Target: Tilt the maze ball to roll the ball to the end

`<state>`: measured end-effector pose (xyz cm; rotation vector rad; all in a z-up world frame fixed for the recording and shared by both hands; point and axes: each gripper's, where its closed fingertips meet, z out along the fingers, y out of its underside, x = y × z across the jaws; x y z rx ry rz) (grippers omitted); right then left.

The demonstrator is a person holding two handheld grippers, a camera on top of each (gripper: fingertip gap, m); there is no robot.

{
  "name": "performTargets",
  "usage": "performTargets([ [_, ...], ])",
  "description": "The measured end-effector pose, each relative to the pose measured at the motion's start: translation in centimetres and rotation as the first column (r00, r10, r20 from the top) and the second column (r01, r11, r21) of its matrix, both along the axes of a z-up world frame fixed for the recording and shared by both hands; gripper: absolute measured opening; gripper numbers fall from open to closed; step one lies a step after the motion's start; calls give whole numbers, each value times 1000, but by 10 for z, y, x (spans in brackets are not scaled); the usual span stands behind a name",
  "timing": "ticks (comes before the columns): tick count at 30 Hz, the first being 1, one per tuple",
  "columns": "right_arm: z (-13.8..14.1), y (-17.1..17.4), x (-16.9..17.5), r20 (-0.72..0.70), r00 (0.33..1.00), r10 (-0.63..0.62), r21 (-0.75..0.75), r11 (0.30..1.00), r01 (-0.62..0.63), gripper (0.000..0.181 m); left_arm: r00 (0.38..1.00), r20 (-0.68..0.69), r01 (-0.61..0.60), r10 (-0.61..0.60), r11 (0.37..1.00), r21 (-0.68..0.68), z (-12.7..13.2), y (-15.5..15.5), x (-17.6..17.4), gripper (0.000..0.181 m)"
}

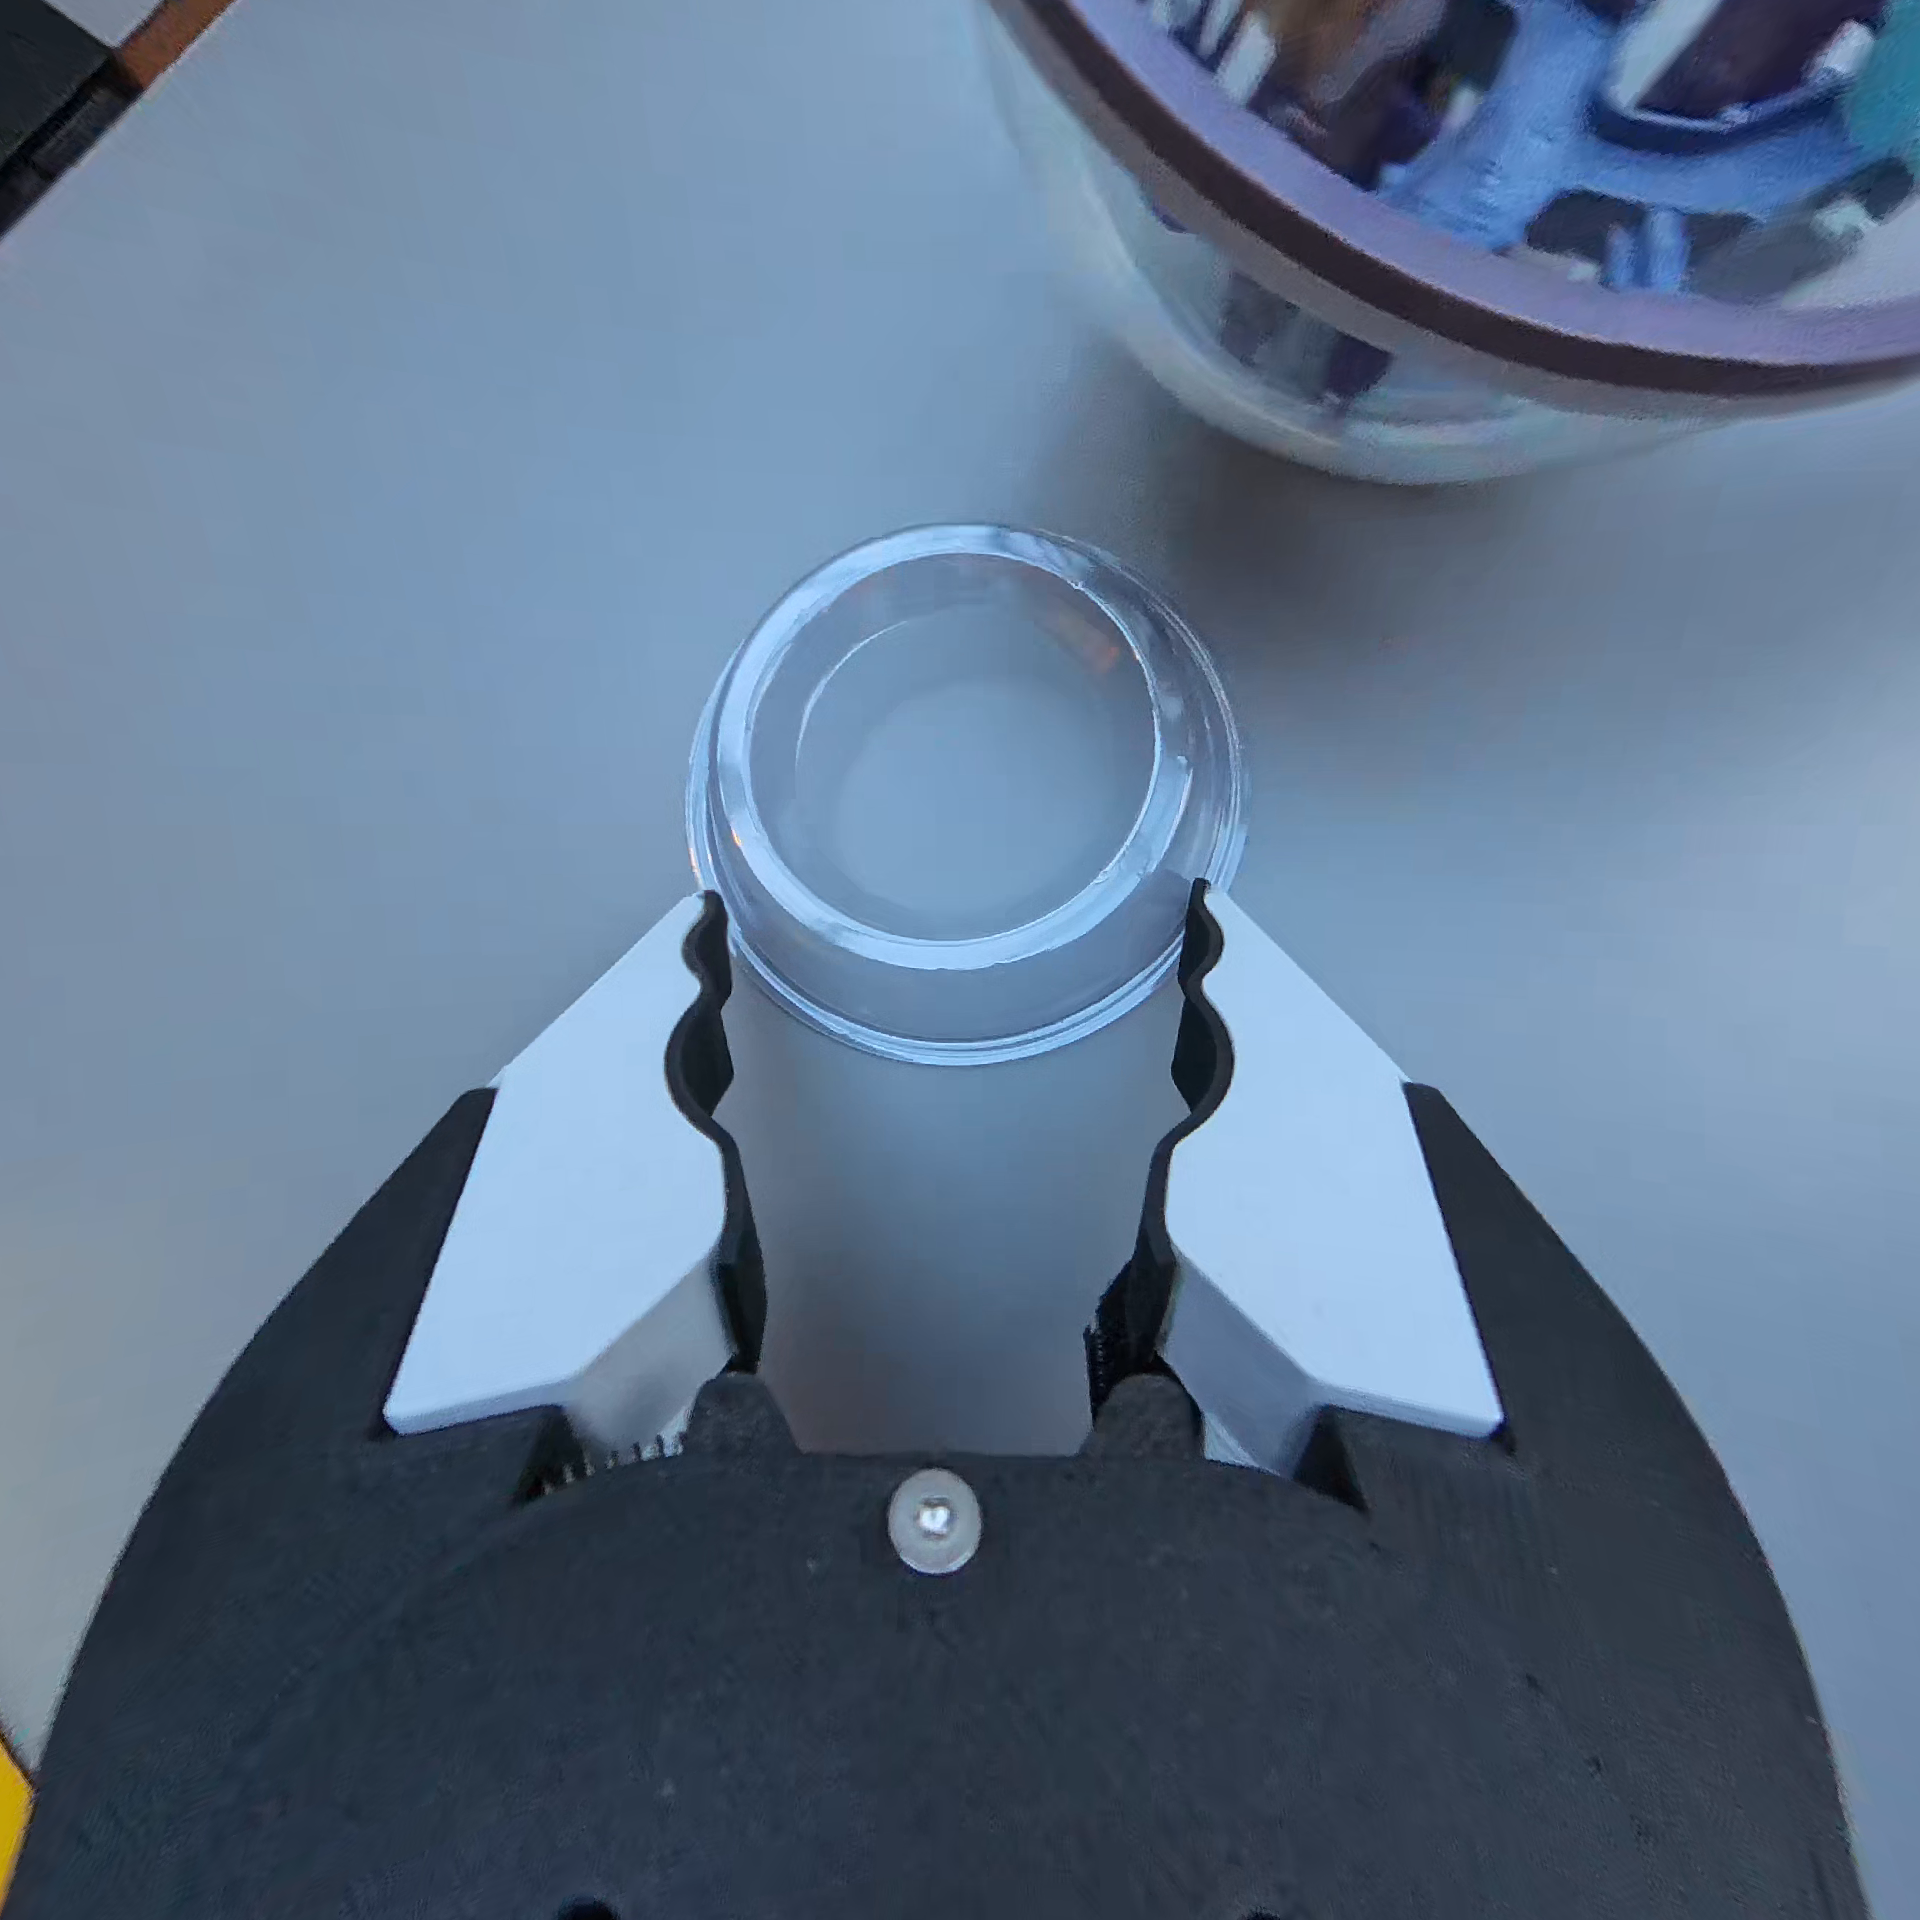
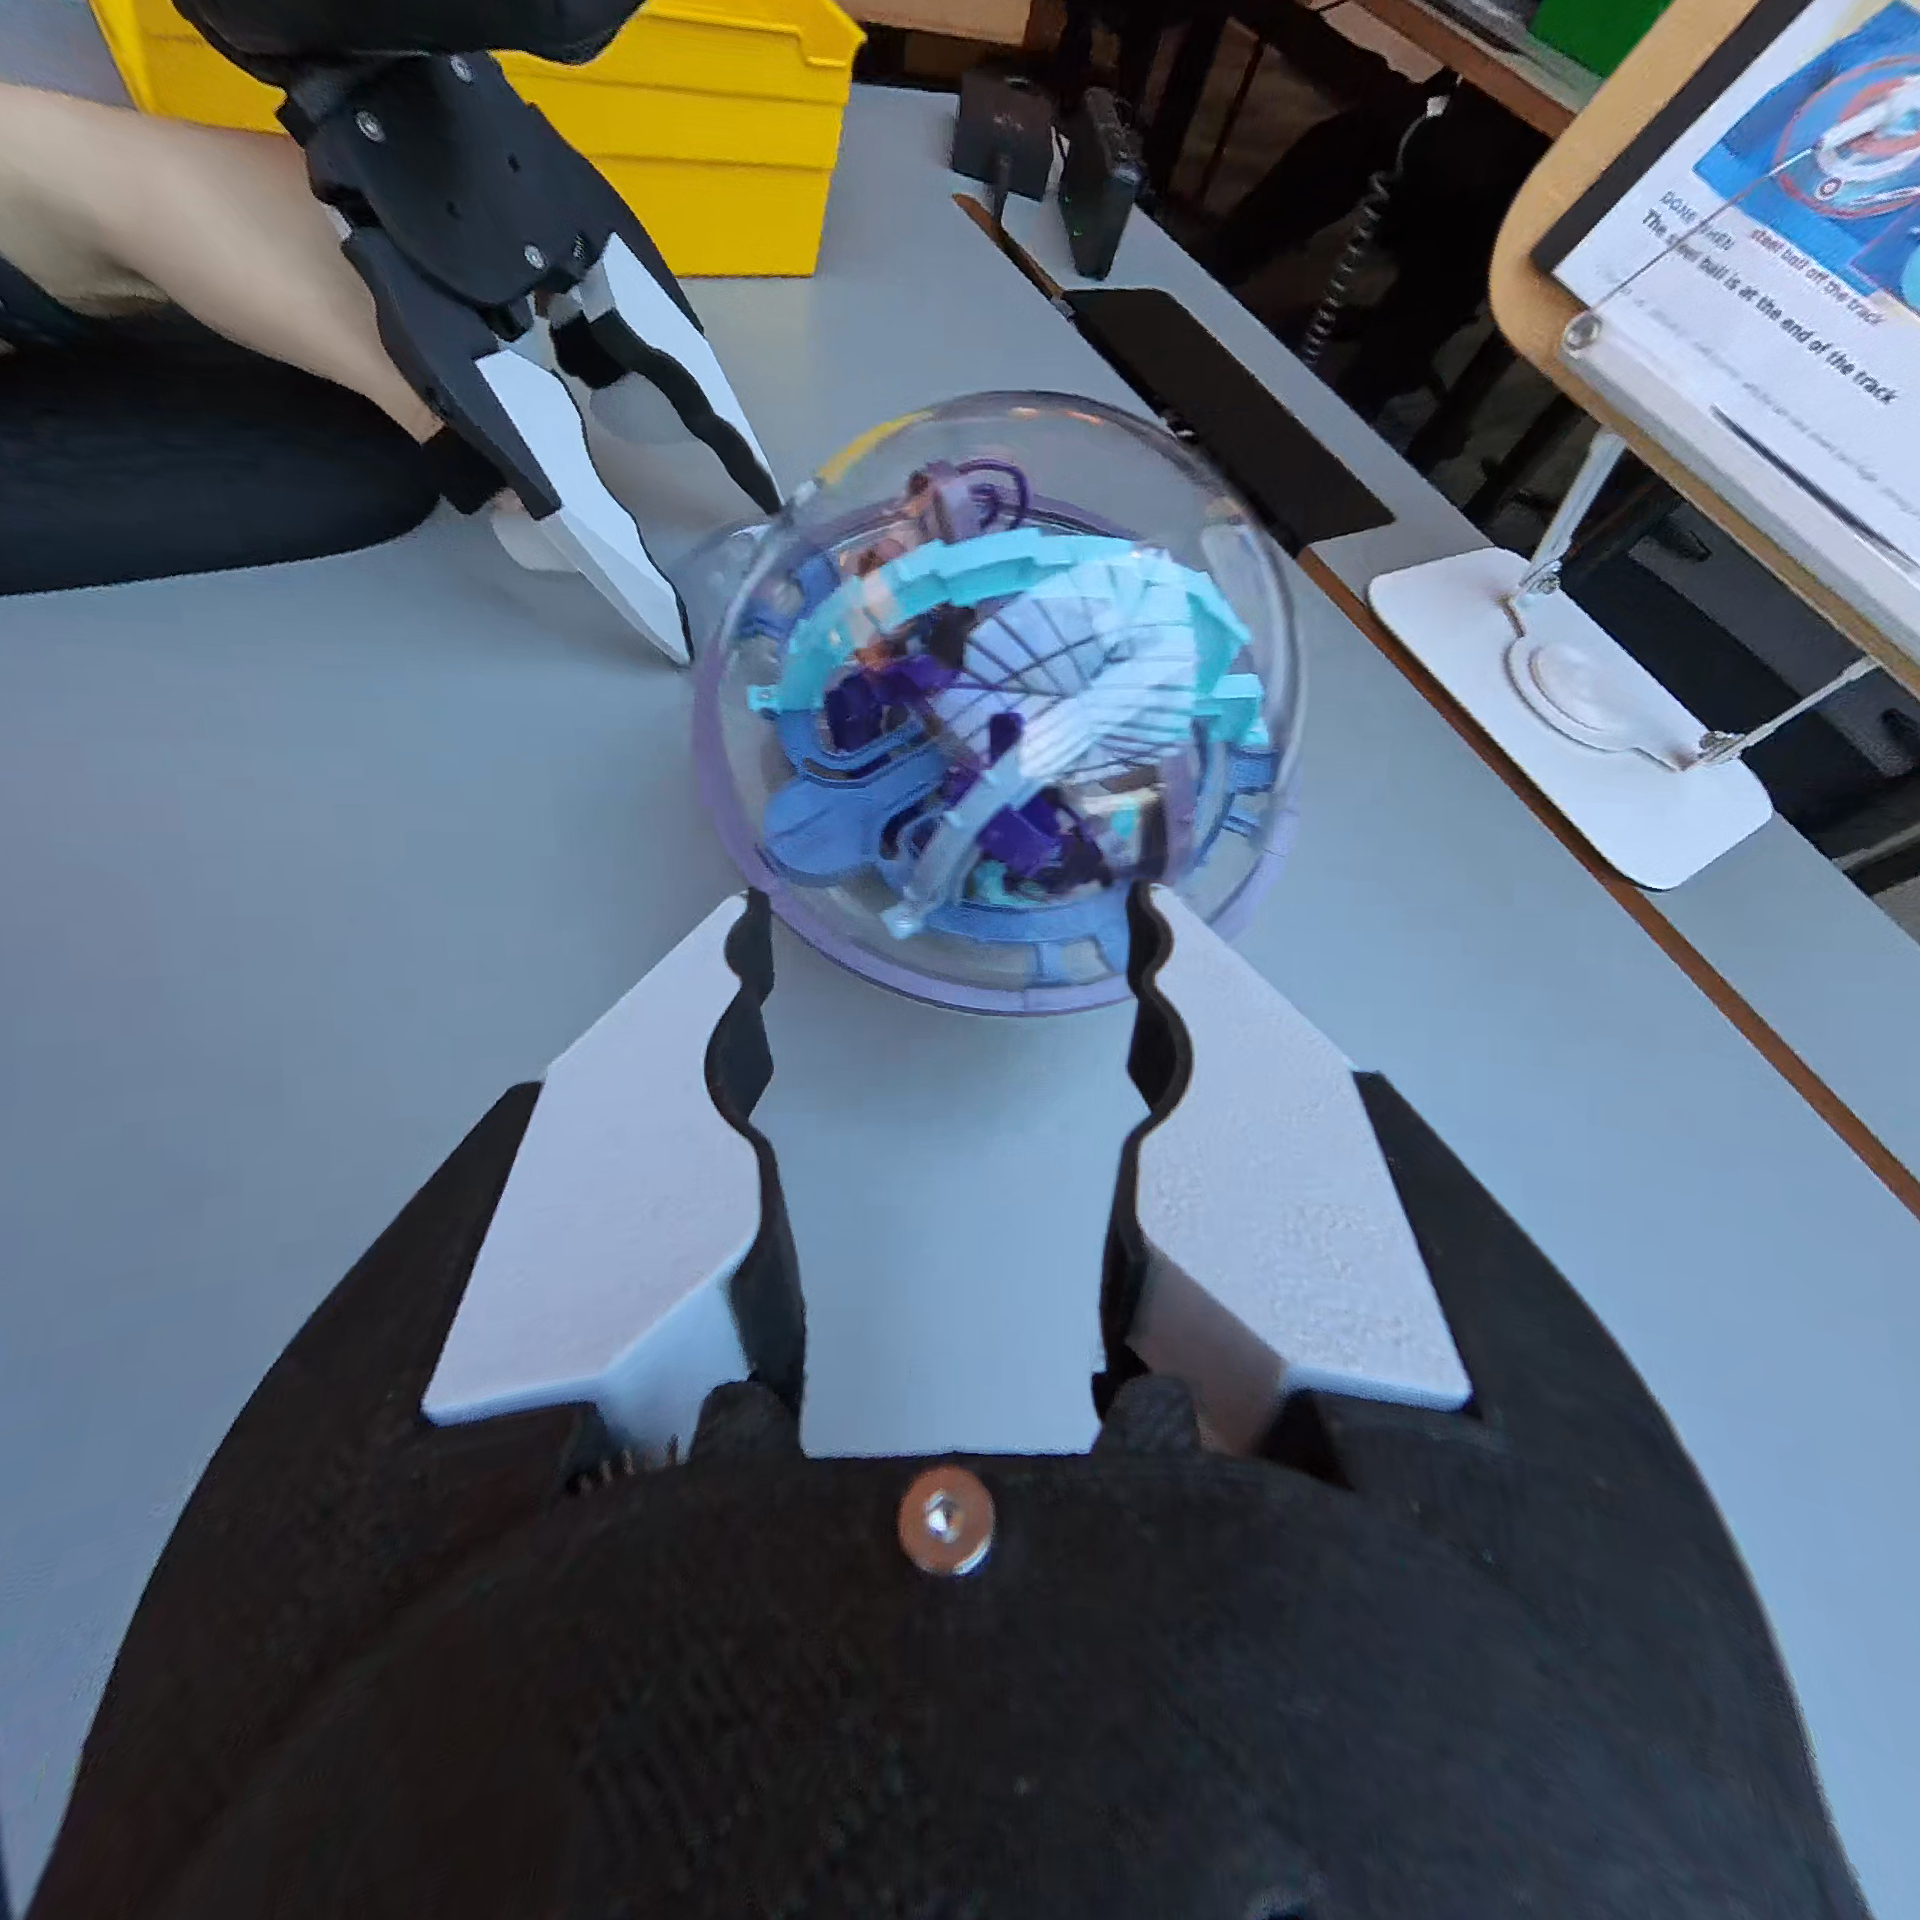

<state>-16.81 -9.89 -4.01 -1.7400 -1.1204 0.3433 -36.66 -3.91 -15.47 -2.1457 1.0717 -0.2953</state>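
Glossy clear plastic maze ball [image 2: 997,696], clear plastic ring stand [image 1: 966,795], matt grey table [image 2: 312,831].

We see a plain grey table [image 2: 312,883]. On it: maze ball [image 2: 997,707] mid-table, clear round stand [image 1: 966,790] just beside it, yellow bin [image 2: 717,135] at far edge, white base plate [image 2: 1558,717] of a document holder to the right.
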Motion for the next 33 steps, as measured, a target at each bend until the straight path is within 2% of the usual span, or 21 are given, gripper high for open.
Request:
performTargets([
  [1,1,6,5,-14,1000,20,-1,1000,-20,79,1000,17,-8,8,1000,-3,2,4,-1,88],
  [3,-3,14,8,-47,993,109,0,994,-109,107,995,95,-4,5,1000,-11,11,5,-1,91],
  [7,-37,41,18,-18,984,175,-30,984,-175,136,954,272,104,-123,991,86,54,-8,12,105],
  [11,-58,50,9,-61,964,259,-88,960,-264,139,912,288,257,-292,954,153,74,-24,46,118],
  [14,-68,56,4,-75,951,299,-114,945,-306,139,892,248,340,-379,922,186,73,-24,70,117],
  [18,-73,59,-2,-35,941,335,-113,935,-337,136,882,202,392,-427,900,188,63,-15,84,115],
  [23,-68,60,-12,-23,931,364,-83,927,-365,126,870,183,424,-457,885,192,55,-13,90,108],
  [26,-66,63,-13,-11,933,359,-78,930,-359,127,887,127,414,-444,886,210,51,-8,91,112],
  [33,-62,63,-16,-10,934,358,-79,931,-357,128,900,118,386,-420,893,233,48,-6,89,111],
])
